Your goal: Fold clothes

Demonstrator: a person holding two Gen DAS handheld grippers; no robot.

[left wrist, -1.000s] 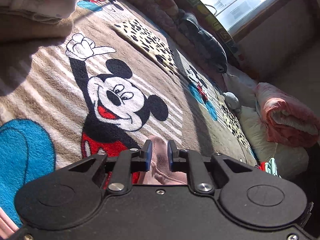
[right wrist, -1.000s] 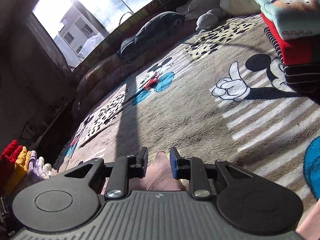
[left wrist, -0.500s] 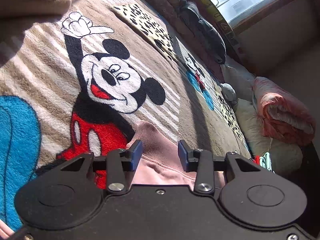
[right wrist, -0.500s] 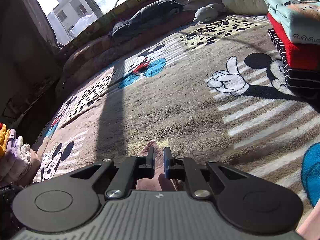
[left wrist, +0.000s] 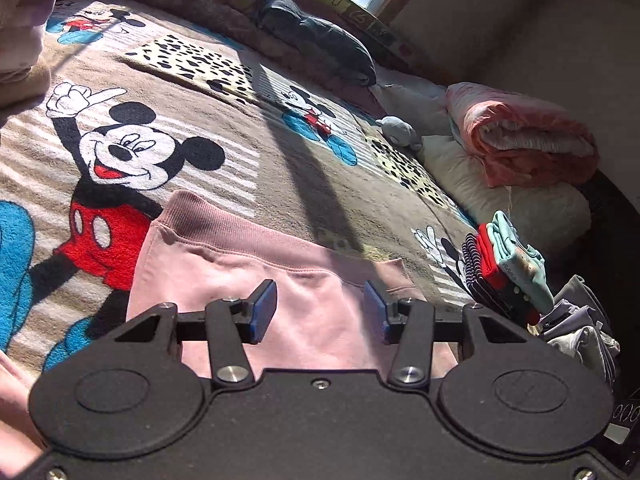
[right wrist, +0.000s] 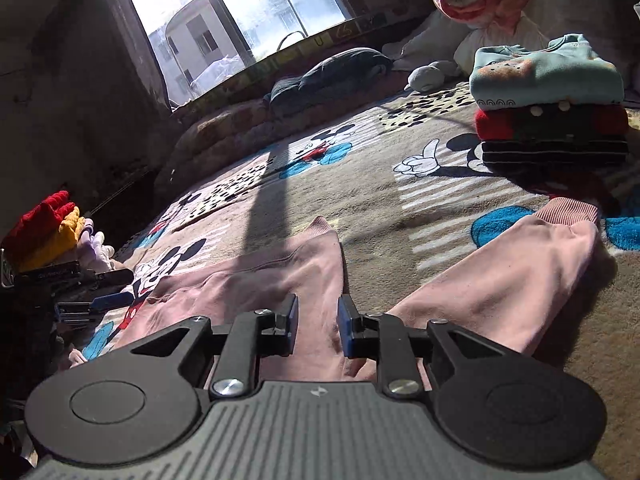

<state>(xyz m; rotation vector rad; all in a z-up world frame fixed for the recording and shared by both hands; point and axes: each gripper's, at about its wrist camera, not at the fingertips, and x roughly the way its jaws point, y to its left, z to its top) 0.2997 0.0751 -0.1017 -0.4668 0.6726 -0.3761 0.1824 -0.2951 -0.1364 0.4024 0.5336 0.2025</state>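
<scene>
Left gripper (left wrist: 320, 312) hung low over the pink sweatshirt (left wrist: 248, 272), jaws spread wide w/ nothing between them. Right gripper (right wrist: 318, 330) was likewise parted, a narrower gap, holding no cloth, poised over the garment approx. where body meets sleeve.

The sweatshirt lay flat on the bed's Mickey blanket (left wrist: 168, 92), ribbed hem (left wrist: 224, 216) toward the far side, one sleeve (right wrist: 508, 280) thrown out to the right w/ its cuff (right wrist: 568, 208) resting on the blanket. Spread flat like that prob. so seams and edges show and a fold line can be picked. It wasn't yet a folded bundle, so judged mid-job for this item: laid out, sleeve still to come across.

Further off, a stack of folded clothes (right wrist: 548, 108) sat on the blanket well apart from the sweatshirt: teal on top, red under, dark striped at bottom. Likely kept aside so the working patch stays free.

Far left, a heap of red, yellow and pale items (right wrist: 52, 228) at the bed's edge; whether folded, can't tell. Beyond, a dark cushion (right wrist: 332, 72), rolled pink quilt (left wrist: 520, 136), window (right wrist: 240, 20).
</scene>
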